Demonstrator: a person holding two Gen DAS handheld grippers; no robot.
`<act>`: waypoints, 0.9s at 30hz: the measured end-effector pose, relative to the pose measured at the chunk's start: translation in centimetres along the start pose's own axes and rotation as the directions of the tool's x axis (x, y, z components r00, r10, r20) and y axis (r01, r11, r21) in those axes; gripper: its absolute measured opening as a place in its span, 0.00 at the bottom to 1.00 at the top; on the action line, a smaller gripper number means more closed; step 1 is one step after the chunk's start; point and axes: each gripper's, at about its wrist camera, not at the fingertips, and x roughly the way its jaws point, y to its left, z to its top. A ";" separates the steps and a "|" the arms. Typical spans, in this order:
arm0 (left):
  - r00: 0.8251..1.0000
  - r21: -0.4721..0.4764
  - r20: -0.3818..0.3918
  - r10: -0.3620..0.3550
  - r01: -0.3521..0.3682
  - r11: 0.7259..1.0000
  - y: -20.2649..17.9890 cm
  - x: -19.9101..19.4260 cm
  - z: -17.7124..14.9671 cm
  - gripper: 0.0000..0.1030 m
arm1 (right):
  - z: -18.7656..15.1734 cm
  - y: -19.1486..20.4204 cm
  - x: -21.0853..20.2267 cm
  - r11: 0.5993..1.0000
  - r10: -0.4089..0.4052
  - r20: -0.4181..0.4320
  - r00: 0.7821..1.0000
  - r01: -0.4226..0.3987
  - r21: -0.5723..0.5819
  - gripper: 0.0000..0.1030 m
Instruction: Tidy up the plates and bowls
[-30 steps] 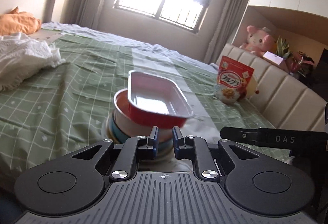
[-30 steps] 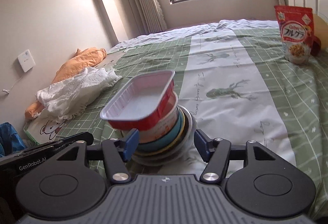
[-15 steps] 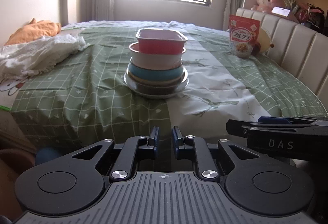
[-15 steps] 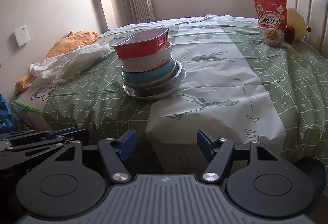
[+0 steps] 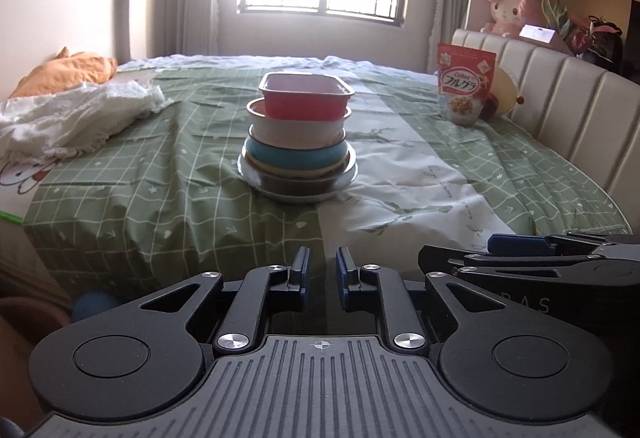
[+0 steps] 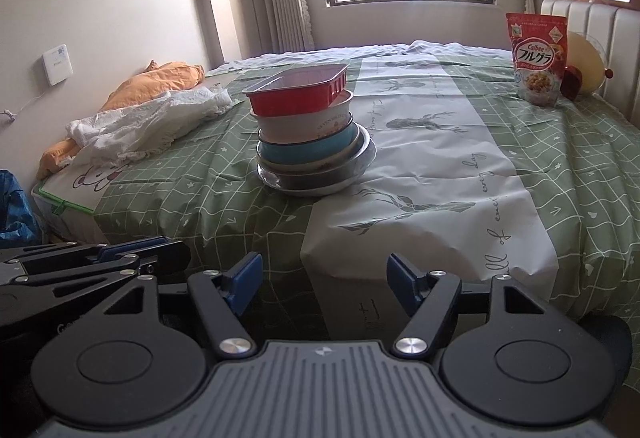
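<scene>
The stack of dishes [image 5: 298,141] stands on the green checked bedspread [image 5: 160,173], near mid-bed; a red foil tray [image 6: 298,89] sits on top, above a white bowl [image 6: 308,119], a blue bowl [image 6: 310,147] and a wide plate [image 5: 296,189] at the base. The left gripper [image 5: 322,272] is closed, empty; the right gripper [image 6: 322,286] stands apart, jaws spread, nothing between them; both are well short of the stack. A cereal bag [image 6: 538,57] stands by the headboard.

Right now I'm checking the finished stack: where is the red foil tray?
In both wrist views the red foil tray sits at the top of the stack, on the white bowl, mid-bed on the green bedspread, left of the cereal bag.
</scene>
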 end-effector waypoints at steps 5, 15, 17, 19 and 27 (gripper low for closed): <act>1.000 0.000 0.002 0.001 -0.001 1.000 0.0 0.0 0.0 0.16 | 0.0 -0.3 -0.1 1.000 0.003 0.004 1.000 -0.003 0.010 0.68; 1.000 -0.001 0.005 0.002 -0.002 1.000 -0.1 0.0 0.0 0.16 | -0.1 -0.2 -0.1 1.000 0.006 0.002 1.000 -0.006 0.006 0.68; 1.000 0.000 0.005 0.001 -0.001 1.000 -0.1 0.1 0.0 0.16 | -0.1 -0.2 -0.1 1.000 0.006 0.002 1.000 -0.006 0.006 0.68; 1.000 -0.001 0.004 0.001 -0.001 1.000 -0.1 0.1 0.0 0.16 | -0.1 -0.2 -0.1 1.000 0.006 0.001 1.000 -0.006 0.007 0.68; 1.000 -0.001 0.001 0.002 -0.002 1.000 -0.1 0.3 0.0 0.16 | -0.2 -0.1 0.1 1.000 0.010 -0.006 1.000 -0.010 0.010 0.68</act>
